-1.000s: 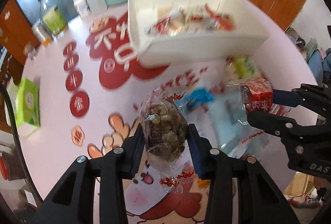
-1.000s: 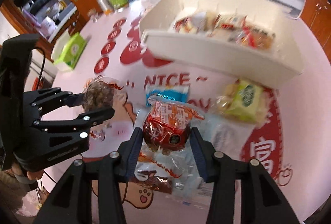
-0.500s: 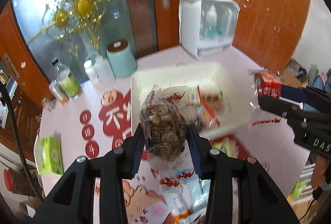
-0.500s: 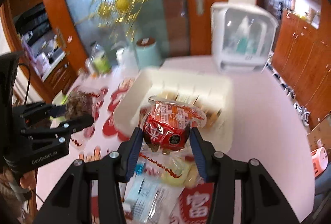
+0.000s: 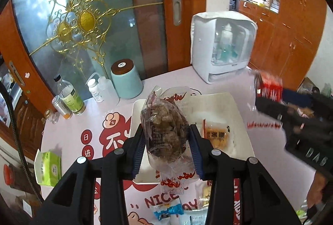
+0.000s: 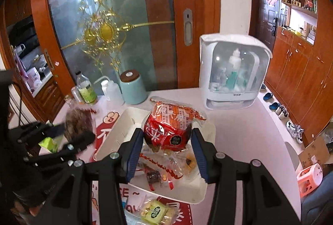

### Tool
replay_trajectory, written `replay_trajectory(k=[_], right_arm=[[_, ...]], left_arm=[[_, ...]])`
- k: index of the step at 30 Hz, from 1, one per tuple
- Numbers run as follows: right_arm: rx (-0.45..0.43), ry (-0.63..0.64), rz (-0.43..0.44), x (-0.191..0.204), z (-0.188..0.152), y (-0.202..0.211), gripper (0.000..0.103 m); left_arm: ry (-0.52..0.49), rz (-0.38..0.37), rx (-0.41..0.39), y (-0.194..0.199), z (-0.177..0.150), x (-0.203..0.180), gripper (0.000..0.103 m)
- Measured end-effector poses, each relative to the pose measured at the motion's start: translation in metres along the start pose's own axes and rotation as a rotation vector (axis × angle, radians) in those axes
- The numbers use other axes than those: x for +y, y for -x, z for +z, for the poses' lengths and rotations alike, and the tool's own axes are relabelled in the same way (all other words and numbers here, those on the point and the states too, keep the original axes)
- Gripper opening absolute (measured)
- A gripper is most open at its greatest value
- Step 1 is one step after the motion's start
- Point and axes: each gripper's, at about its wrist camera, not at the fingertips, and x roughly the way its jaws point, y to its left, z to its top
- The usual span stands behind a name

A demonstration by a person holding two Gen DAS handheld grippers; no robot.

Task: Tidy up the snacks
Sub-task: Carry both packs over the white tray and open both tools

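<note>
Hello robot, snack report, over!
Left gripper shut on brown snack bag. Right gripper shut on red snack bag. White tray below, nothing blocking.

White tray [image 5: 239, 112] partly hidden behind the brown snack bag [image 5: 166, 133], blue packet [image 5: 166, 209] below the tray half covered, right gripper [image 5: 268, 98] beside the tray motion-blurred

Bright daylight, fisheye-bent edges, dark corners — far claw motion-blurred

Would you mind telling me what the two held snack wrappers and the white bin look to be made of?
Brown snack bag: thin clear plastic film, glossy and crinkled, contents visible through it. Red snack packet: printed plastic film, shiny, with a clear crimped top. White bin: probably rigid moulded plastic, smooth with a dull sheen.
</note>
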Motion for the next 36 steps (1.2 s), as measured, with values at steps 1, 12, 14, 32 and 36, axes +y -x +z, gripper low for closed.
replay_trajectory(k=[1, 12, 14, 32, 36], right_arm=[[0.016, -0.005, 0.000, -0.002, -0.001, -0.006, 0.050], [0.094, -0.119, 0.025, -0.032, -0.013, -0.028, 0.067], [0.087, -0.112, 0.023, -0.033, -0.013, -0.024, 0.068], [0.073, -0.036, 0.052, -0.004, -0.037, 0.023, 0.068], [0.077, -0.019, 0.057, 0.002, -0.047, 0.033, 0.068]], left_arm=[[0.004, 0.006, 0.007, -0.005, 0.000, 0.000, 0.043], [-0.013, 0.076, 0.004, -0.004, -0.010, 0.005, 0.098], [-0.005, 0.071, 0.004, 0.000, -0.011, 0.008, 0.098], [-0.019, 0.106, -0.004, 0.058, -0.052, 0.018, 0.098], [-0.040, 0.115, -0.004, 0.069, -0.065, 0.017, 0.098]])
